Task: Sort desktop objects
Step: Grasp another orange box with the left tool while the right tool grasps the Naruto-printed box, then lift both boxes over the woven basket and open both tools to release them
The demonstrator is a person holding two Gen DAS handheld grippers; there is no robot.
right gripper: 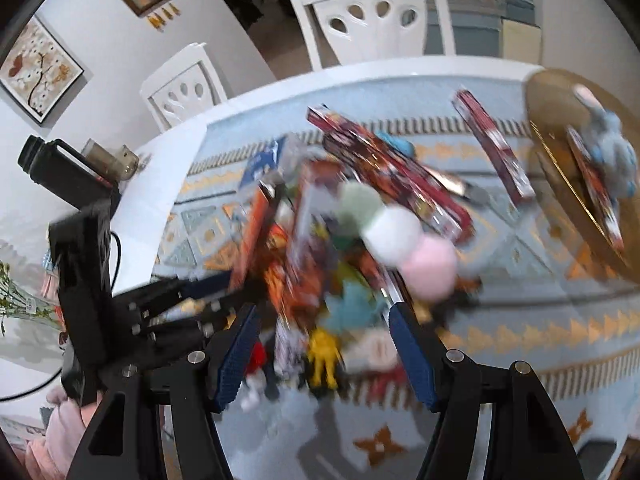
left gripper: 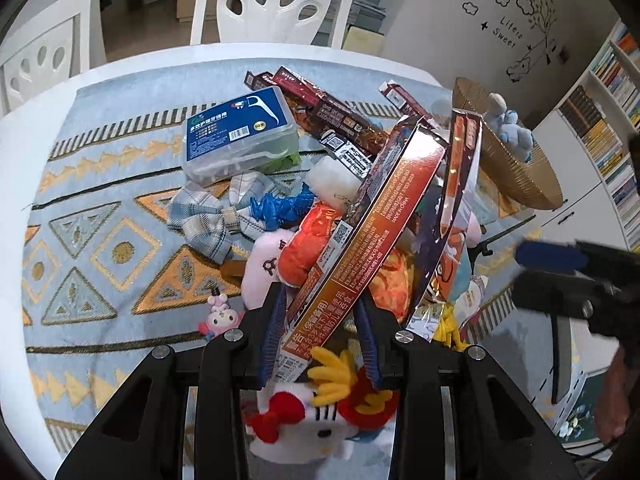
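Observation:
My left gripper [left gripper: 320, 336] is shut on the near end of a long orange and dark red box [left gripper: 368, 228], which slants up and away over the toy pile. A second flat box [left gripper: 460, 168] leans beside it. Under the jaws lie a white cat plush with a red bow [left gripper: 304, 420] and a yellow tassel. My right gripper [right gripper: 326, 348] stands open above the blurred pile, over a yellow figure [right gripper: 324, 356], with nothing between its pads. It also shows at the right edge of the left wrist view, right gripper [left gripper: 560, 272]. A green, white and pink pompom toy [right gripper: 392, 236] lies ahead.
A wicker basket [left gripper: 516, 168] at the right holds a blue plush [left gripper: 512, 128]. A floss pick box [left gripper: 240, 132], plaid bow [left gripper: 208, 216], blue figure [left gripper: 280, 206] and dark red boxes [left gripper: 320, 108] lie on the patterned cloth. A black bottle [right gripper: 52, 168] stands left. White chairs stand behind the table.

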